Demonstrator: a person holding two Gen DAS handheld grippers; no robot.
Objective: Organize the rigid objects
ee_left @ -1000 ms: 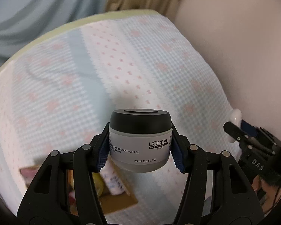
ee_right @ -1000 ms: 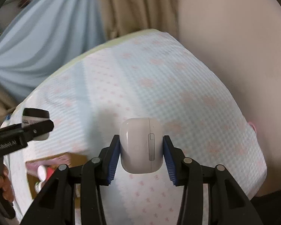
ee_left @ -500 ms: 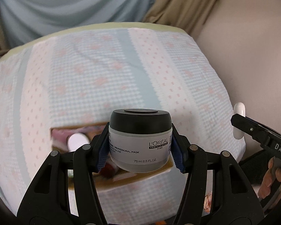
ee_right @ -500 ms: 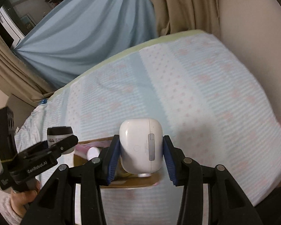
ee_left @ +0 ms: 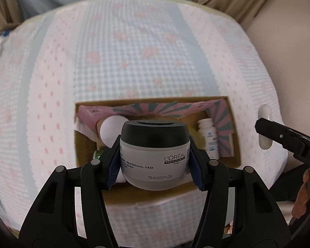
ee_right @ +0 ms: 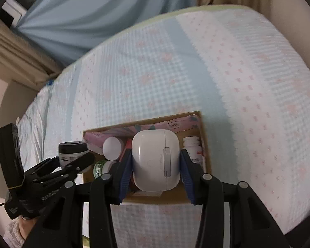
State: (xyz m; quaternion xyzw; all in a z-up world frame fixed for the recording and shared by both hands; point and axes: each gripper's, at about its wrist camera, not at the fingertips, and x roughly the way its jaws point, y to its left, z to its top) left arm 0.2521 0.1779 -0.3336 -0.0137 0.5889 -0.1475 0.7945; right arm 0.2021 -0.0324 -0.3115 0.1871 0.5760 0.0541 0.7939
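checked bedspread (ee_left: 134, 51), l'oréal professional mask jar (ee_left: 155, 155), 75 ml

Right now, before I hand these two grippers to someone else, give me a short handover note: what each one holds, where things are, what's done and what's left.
Left gripper: shut on the hair mask jar, upright, above the cardboard box.
Right gripper: shut on the white earbud case, also over the box.
Box sits on the checked bed cover. Already inside: a white round lid, a small white bottle, a green-capped item.
Done: both items picked up and brought over the box.
Left: lower each into free space in the box and release.
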